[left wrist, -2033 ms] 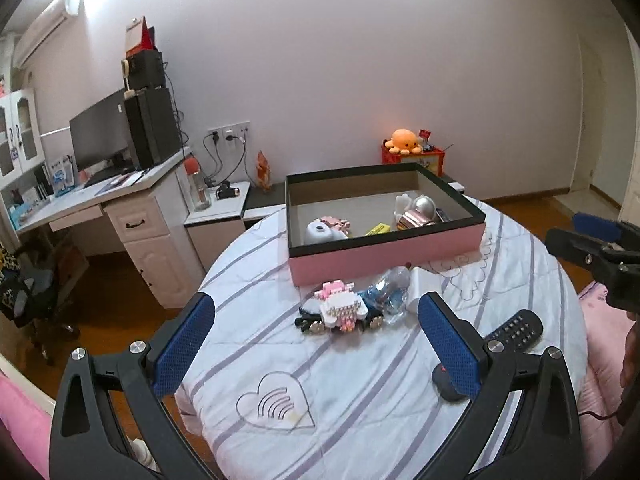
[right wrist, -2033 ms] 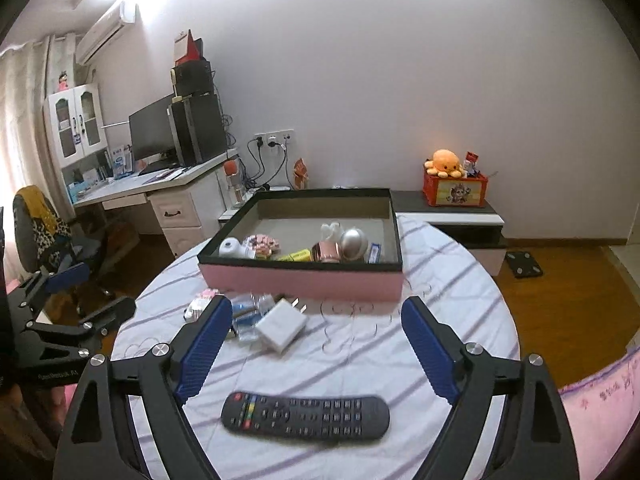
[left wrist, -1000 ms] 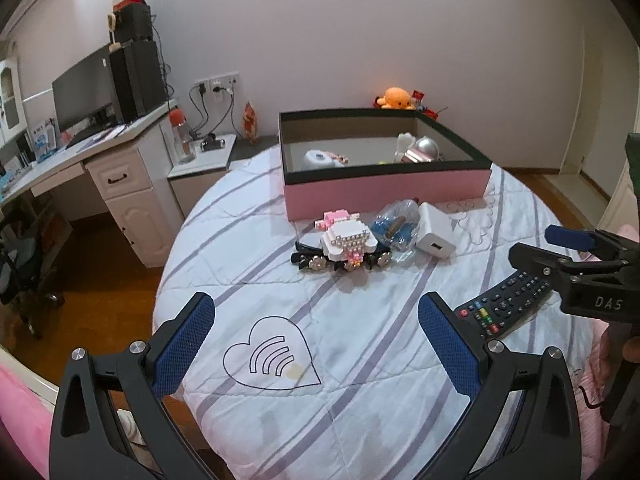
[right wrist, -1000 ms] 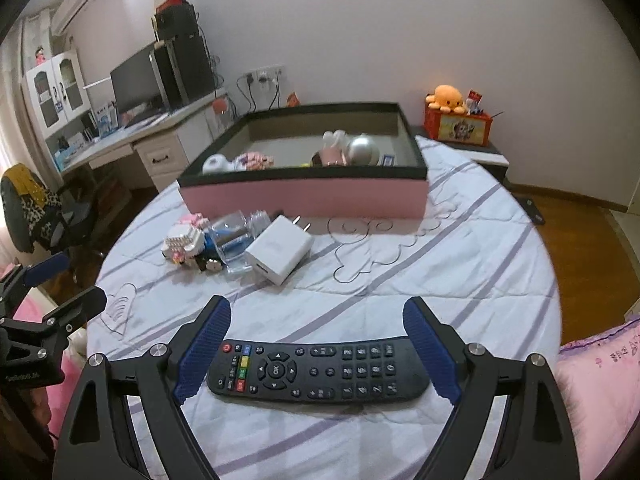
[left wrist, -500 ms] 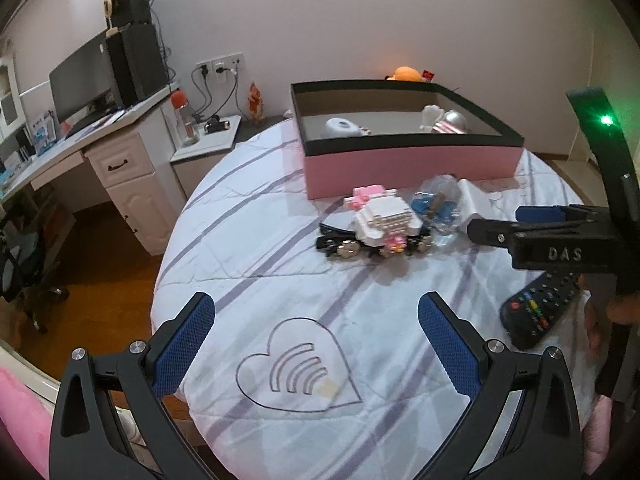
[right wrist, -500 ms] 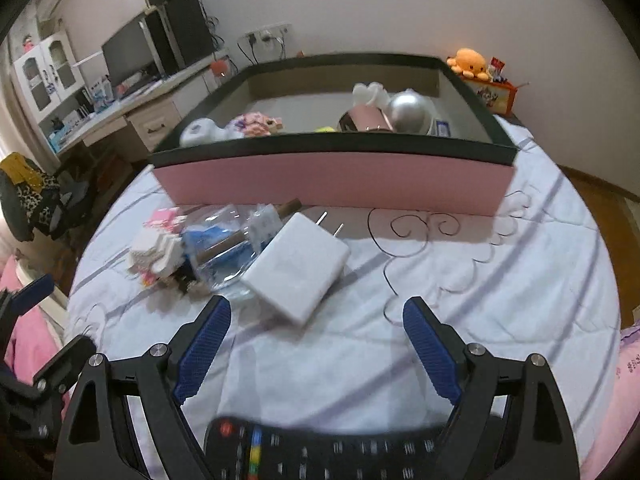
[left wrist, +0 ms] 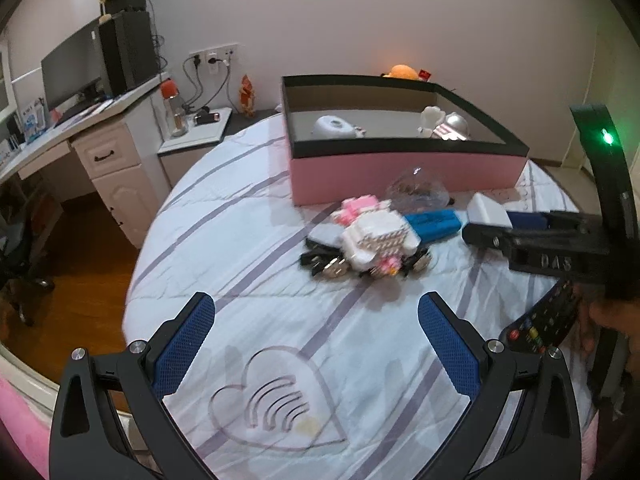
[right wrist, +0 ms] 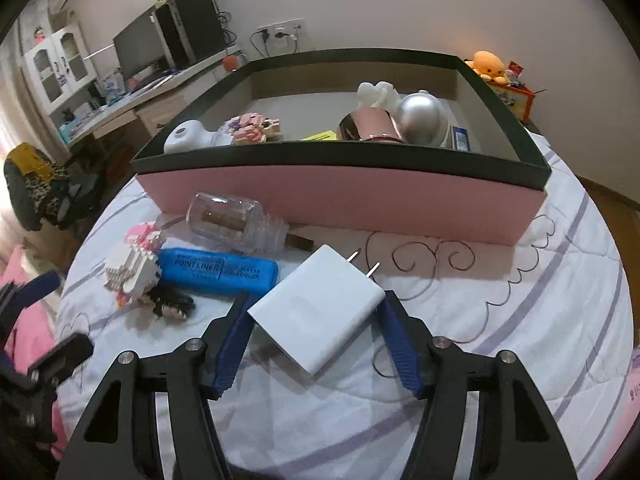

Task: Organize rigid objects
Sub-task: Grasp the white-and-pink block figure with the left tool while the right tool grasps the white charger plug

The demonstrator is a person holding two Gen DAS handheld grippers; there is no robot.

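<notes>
A white plug-in charger [right wrist: 320, 304] lies on the striped tablecloth in front of the pink box [right wrist: 340, 200]. My right gripper [right wrist: 315, 300] has its jaws closing on it, and both blue pads touch the charger's opposite corners. In the left wrist view the same right gripper [left wrist: 492, 224] comes in from the right at the charger [left wrist: 488, 210]. My left gripper [left wrist: 316, 336] hangs open over the cloth's heart motif, holding nothing. A white-and-pink brick toy [left wrist: 376, 240], a blue pen case [right wrist: 216, 270] and a clear bottle [right wrist: 236, 224] lie left of the charger.
The pink box [left wrist: 400, 168] holds several small items, including a silver ball and a white gadget. A black remote [left wrist: 540, 324] lies near the table's right edge under a hand. Black hair clips [right wrist: 172, 304] sit by the brick toy. A desk and monitor stand at the left.
My right gripper moved forward past the remote to the charger and its jaws narrowed onto it. The left gripper drifted slightly lower and closer to the table.
</notes>
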